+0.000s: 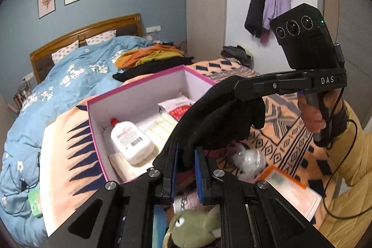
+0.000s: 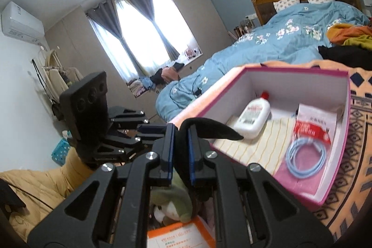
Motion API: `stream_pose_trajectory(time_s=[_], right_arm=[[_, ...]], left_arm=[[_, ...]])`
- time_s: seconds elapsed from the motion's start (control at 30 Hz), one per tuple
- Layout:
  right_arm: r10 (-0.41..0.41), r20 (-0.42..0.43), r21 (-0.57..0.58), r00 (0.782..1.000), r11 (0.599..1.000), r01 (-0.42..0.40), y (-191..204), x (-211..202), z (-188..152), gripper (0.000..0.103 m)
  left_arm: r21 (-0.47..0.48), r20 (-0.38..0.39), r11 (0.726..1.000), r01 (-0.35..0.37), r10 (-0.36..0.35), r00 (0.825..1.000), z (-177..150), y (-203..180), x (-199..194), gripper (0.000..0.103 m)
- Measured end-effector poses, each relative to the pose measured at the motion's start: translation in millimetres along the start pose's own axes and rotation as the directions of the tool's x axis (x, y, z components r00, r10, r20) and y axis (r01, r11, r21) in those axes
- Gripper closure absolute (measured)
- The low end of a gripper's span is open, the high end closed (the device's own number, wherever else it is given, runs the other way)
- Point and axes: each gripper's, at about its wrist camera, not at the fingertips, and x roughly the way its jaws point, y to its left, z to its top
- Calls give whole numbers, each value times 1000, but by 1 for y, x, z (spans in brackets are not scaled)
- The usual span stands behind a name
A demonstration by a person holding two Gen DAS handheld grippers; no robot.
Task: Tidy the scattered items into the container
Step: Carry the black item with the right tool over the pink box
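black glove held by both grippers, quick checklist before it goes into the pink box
1. Left gripper shut on the black fabric glove: ok.
2. Right gripper shut on the glove too: ok.
3. Pink-edged cardboard box open on top: ok.
4. Glove fully over the box: not ok, only its tip crosses the rim.
5. Landing spot on the yellow striped cloth free: ok.

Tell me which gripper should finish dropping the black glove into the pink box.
Probably the right gripper: it pinches the black glove, whose free end already hangs past the pink box rim. The left gripper grips the other end, lower and outside the box.
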Motion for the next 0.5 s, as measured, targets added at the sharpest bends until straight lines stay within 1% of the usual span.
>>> stream_pose_trajectory(time_s=[0.13, 0.27, 0.5], right_arm=[[-7, 17, -10, 1000, 1000, 7, 0, -3, 16, 91], [-24, 24, -27, 999, 999, 25, 0, -2, 32, 91], [-50, 22, -25, 999, 998, 50, -11, 3, 50, 91]], left_arm=[[-28, 29, 1000, -7, 8, 1000, 12, 7, -1, 91], [-54, 55, 999, 2, 1, 998, 21, 16, -1, 91], [-87, 64, 996, -8, 13, 998, 31, 28, 10, 91]])
